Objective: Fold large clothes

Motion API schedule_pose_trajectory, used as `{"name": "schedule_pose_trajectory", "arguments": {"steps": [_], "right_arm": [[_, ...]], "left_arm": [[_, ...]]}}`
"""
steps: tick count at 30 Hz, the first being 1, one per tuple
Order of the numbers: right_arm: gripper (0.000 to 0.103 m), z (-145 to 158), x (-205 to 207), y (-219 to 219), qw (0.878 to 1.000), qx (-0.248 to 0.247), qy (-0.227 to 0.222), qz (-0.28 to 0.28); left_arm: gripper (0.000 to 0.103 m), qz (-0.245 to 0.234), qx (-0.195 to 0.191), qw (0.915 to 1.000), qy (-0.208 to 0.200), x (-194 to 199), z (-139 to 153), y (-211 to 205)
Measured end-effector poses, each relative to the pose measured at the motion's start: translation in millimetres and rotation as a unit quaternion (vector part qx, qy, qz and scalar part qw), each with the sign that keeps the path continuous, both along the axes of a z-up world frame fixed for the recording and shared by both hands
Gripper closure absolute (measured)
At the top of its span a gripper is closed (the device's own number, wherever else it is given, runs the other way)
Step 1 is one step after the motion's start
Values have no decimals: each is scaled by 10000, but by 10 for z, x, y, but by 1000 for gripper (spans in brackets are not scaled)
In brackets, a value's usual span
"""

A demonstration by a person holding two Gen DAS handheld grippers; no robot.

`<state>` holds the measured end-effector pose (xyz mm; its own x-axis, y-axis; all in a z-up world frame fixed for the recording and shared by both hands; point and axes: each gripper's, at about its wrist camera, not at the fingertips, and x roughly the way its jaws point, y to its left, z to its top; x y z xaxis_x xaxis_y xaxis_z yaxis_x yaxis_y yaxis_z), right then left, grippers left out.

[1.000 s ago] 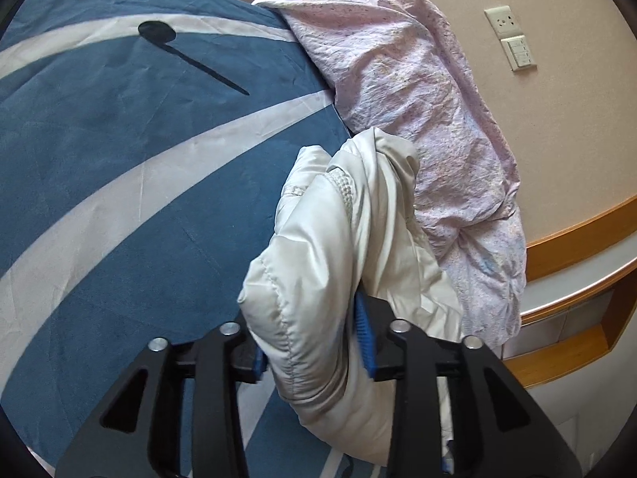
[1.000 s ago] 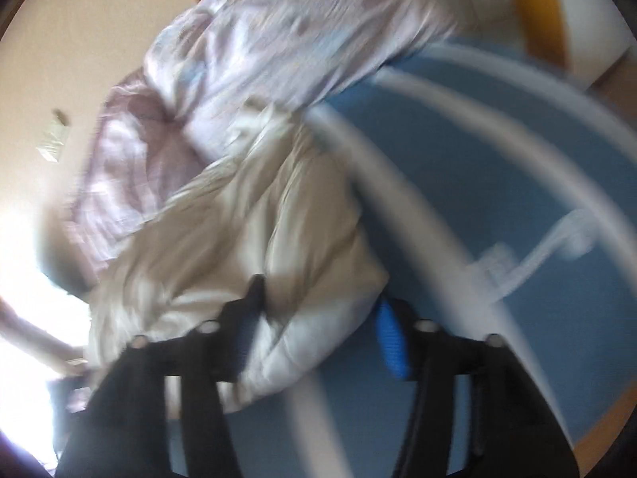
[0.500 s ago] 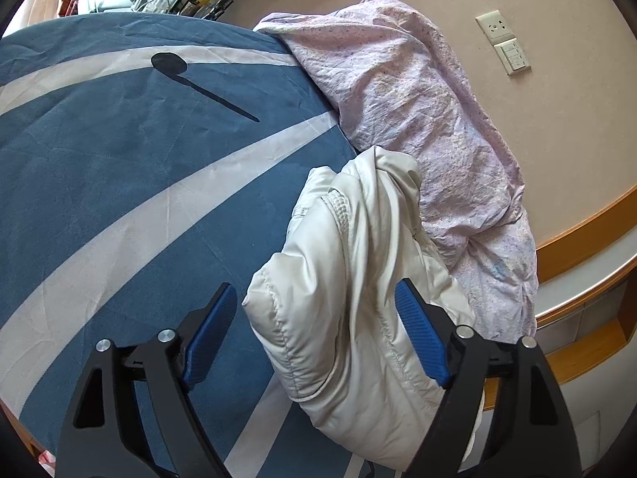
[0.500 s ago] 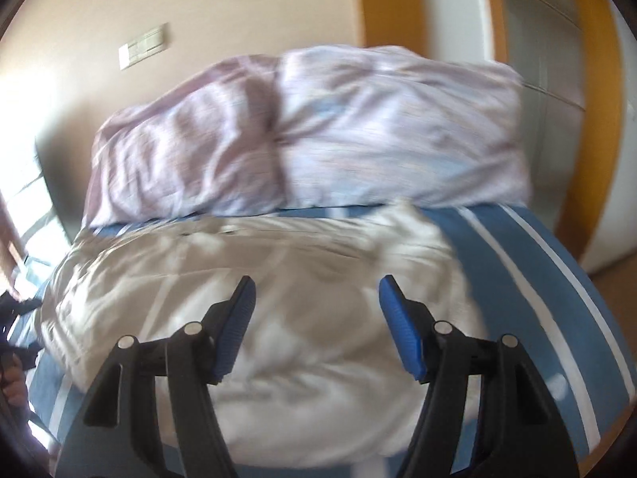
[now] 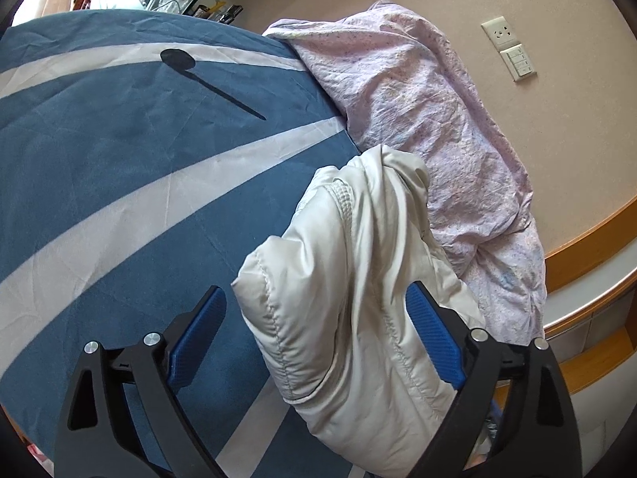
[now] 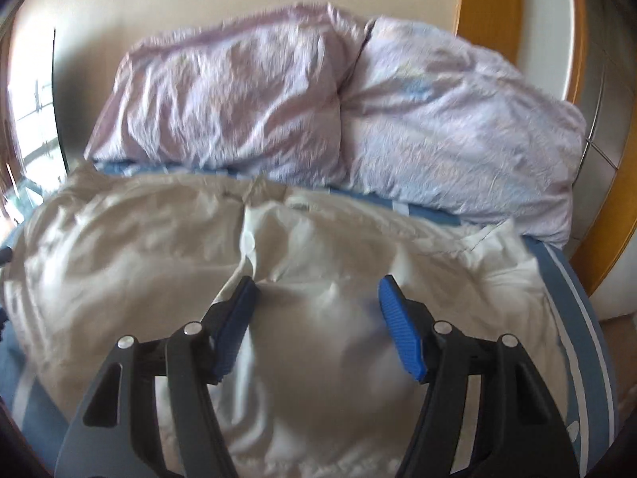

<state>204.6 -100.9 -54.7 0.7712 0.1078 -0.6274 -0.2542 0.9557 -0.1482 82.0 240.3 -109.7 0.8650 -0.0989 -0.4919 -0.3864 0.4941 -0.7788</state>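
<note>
Where quilted, puffy cream jacket [image 5: 350,302]

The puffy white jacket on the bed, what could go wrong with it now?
1. The left claw has just been opening, and its pads no longer press the jacket between them. The puffy fold may spring back open.
2. The jacket lies close to the bed's edge beside the pillows; a nudge might slide it off.
3. The right claw hangs open over slippery fabric, and its view is blurred, so a quick grab might catch only a thin wrinkle.
</note>
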Motion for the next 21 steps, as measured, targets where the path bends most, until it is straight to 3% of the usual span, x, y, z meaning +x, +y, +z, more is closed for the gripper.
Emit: {"name": "schedule_pose_trajectory", "arguments": {"steps": [5, 12, 16, 21], "right_arm": [[37, -252, 139, 80, 9994, -240, 261, 14], [37, -366, 142, 157, 9984, -529, 214, 49], [37, -410, 119, 204, 9974, -709, 106, 11], [38, -449, 97, 248, 9963, -859, -18, -27]], "left_arm": [[11, -116, -16, 9999, 101, 127, -27, -67], [16, -65, 71, 9999, 40, 329, 71, -154], [31, 32, 108, 9999, 20, 423, 121, -173], [60, -153, 573, 9977, -323, 445, 394, -303]]}}
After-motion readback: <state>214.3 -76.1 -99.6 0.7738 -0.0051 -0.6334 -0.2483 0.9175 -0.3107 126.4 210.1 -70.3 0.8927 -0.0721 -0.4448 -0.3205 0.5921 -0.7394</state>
